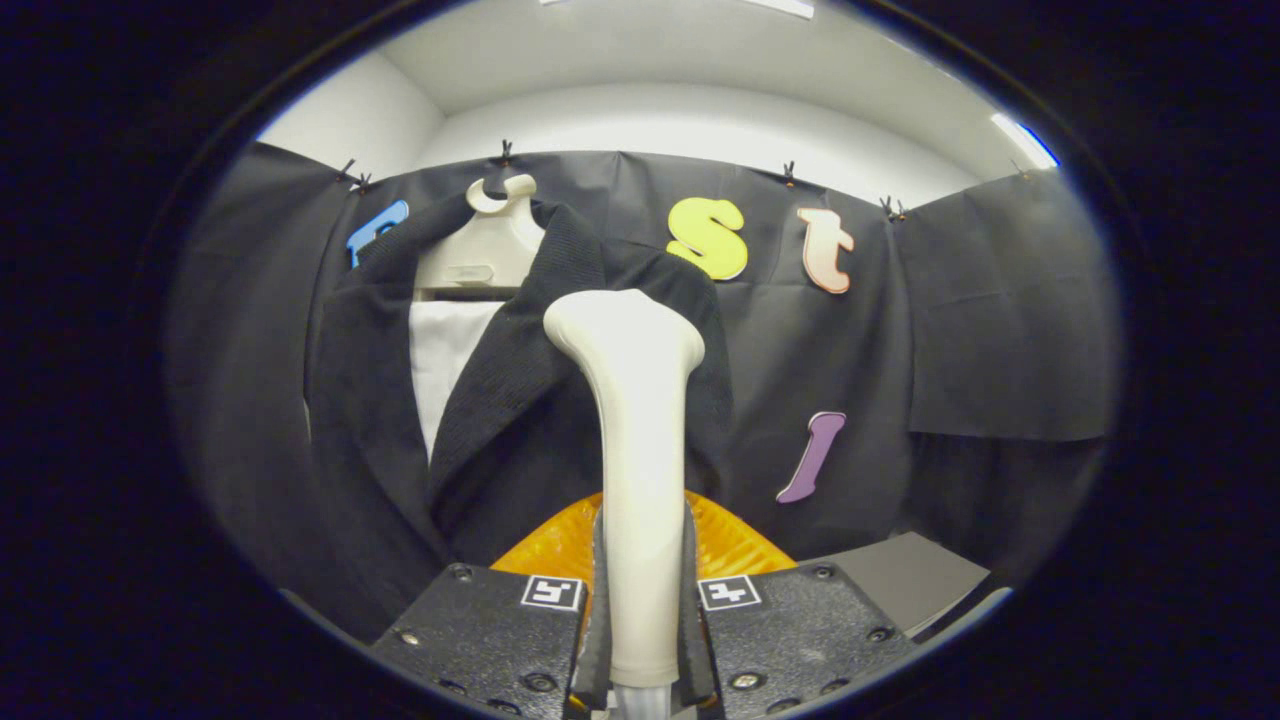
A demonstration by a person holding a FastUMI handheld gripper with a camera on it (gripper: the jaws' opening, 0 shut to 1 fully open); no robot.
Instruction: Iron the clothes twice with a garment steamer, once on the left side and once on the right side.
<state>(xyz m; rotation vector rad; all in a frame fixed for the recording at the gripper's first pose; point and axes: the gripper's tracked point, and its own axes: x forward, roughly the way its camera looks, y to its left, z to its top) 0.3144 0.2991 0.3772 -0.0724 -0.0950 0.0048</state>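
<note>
Between the two fingers of the gripper (640,625) stands the cream handle of the garment steamer (636,470), and the jaws are closed on it, one finger pressing each side of the lower handle. The handle rises upright from the jaws and flares into a wider, rounded head at its top. Just behind the foot of the handle, a ribbed orange part (722,545) fans out to both sides; what it belongs to cannot be told. Beyond the steamer hangs a dark jacket (500,420) against the black cloth wall of the booth, and the steamer's head sits in front of the jacket's right shoulder and lapel area; whether the two touch cannot be told. The jacket's lapels fall open and show a white shirt (445,355) underneath, left of the steamer's handle. Above the shirt, a cream hanger (492,235) carries both garments, its hook at the top edge of the black cloth. Right of the steamer and low down, beyond the gripper, a pale grey table (910,585) corner shows.
</note>
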